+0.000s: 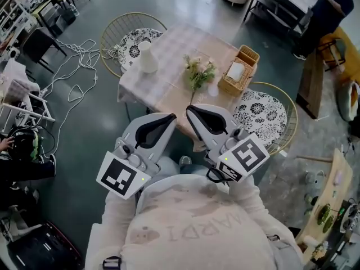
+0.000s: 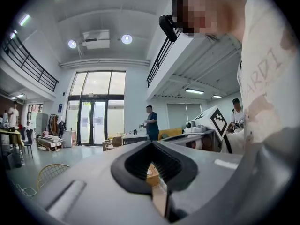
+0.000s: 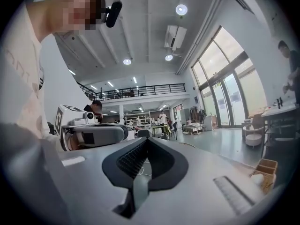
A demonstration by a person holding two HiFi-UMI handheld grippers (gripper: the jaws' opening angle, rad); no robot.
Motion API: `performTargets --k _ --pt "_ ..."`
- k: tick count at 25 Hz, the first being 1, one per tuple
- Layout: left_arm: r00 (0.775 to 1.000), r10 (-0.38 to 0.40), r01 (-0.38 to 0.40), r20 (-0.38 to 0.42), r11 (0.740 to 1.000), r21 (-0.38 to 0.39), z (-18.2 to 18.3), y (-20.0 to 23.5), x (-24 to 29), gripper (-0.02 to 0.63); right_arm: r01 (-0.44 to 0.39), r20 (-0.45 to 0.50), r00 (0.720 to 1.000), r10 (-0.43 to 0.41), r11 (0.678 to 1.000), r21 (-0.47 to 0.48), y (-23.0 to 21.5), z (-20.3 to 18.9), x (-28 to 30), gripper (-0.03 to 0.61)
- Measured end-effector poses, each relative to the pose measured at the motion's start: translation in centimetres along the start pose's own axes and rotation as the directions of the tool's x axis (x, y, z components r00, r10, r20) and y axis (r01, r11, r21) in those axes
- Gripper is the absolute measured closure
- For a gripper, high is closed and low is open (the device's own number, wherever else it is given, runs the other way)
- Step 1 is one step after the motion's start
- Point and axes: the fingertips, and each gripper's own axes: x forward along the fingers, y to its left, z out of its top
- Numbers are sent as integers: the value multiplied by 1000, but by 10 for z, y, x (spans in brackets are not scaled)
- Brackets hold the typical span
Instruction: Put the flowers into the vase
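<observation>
Room: a large hall with a grey-green floor [image 1: 84, 167]; white cables [image 1: 76, 66] loop across it at the left.
Bench: one bench [image 1: 169, 49], under a pale checked cloth.
Chairs: two with round wire backs and patterned cushions, the left chair [image 1: 134, 41] at the far corner and the right chair [image 1: 264, 114] at the near side.
Vase: one white vase [image 1: 147, 58], upright on the bench's left part.
Flowers: one bunch of flowers [image 1: 198, 72], lying mid-bench between vase and basket, apart from the vase.
Basket: one wicker basket [image 1: 239, 71] at the right edge, with something white inside.
Left claw [image 1: 166, 118]: jaws together, nothing between them, held near the person's chest.
Right claw [image 1: 192, 111]: jaws together, also empty, just beside the left one.
</observation>
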Motion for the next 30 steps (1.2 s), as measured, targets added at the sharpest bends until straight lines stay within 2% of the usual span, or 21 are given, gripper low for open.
performTargets --k 4,8,17,22,27,30 --pt "999 14 -15 -29 999 -28 -8 11 7 614 21 -46 999 -20 999 38 -21 -18 9 552" --pt "999 -3 1 -34 999 -41 -15 27 18 612 86 -111 991 -77 994 72 -46 -38 16 552" --pt "996 -91 90 -25 995 -51 -25 66 69 613 233 -272 942 -197 967 107 -114 -81 32 551" --pt "986 -155 152 -52 986 -63 -39 89 86 612 332 -369 895 -251 927 174 -147 -120 49 549" --pt "974 -220 216 -56 973 -81 -52 114 98 614 398 -454 858 -242 871 287 -171 -166 68 523" --pt "966 -251 244 -64 965 -100 -62 130 106 614 466 -529 808 -261 832 301 -185 -197 73 514"
